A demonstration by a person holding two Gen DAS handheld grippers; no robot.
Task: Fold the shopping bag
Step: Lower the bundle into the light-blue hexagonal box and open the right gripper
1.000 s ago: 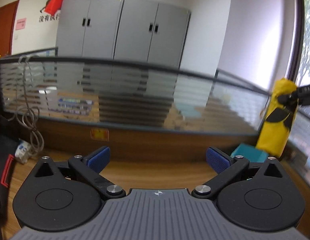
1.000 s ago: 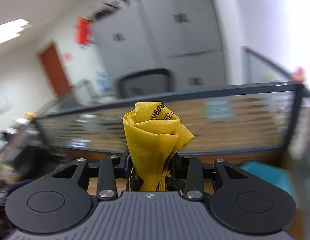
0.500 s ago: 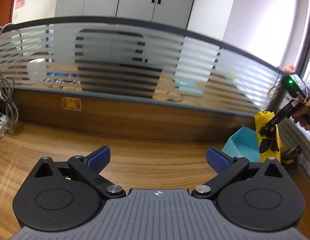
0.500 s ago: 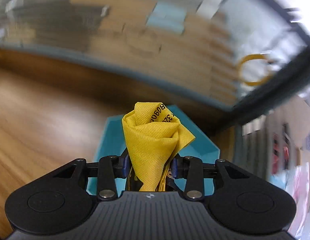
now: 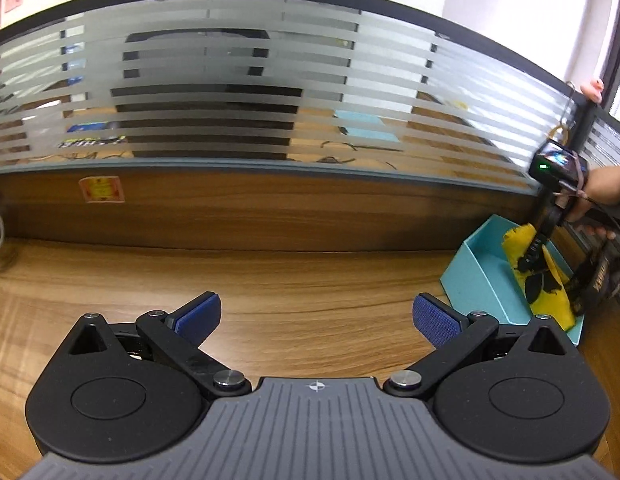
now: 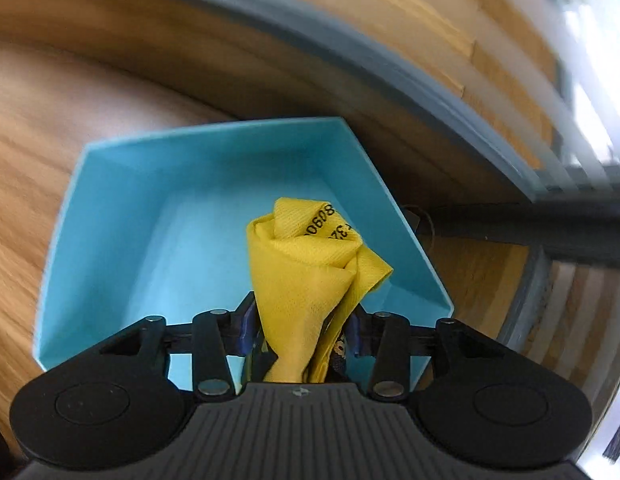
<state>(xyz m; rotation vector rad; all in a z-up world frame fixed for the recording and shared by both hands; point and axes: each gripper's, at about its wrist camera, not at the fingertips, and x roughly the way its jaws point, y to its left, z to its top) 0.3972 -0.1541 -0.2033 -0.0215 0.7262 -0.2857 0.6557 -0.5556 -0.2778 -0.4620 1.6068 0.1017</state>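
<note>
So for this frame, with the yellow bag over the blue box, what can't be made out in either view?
- Right wrist view: whether the right gripper, its jaws opening, still presses on the yellow bag; folds cover the pads.
- Both views: whether the bag's lower end touches the blue box floor.
- Right wrist view: the bag's printed digits, cut off by a fold.
- Left wrist view: the dark item beside the box, too small.

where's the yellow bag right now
The folded yellow bag sits between the opening jaws of the right gripper, inside the blue box; the left wrist view shows that box at the desk's far right.
</note>
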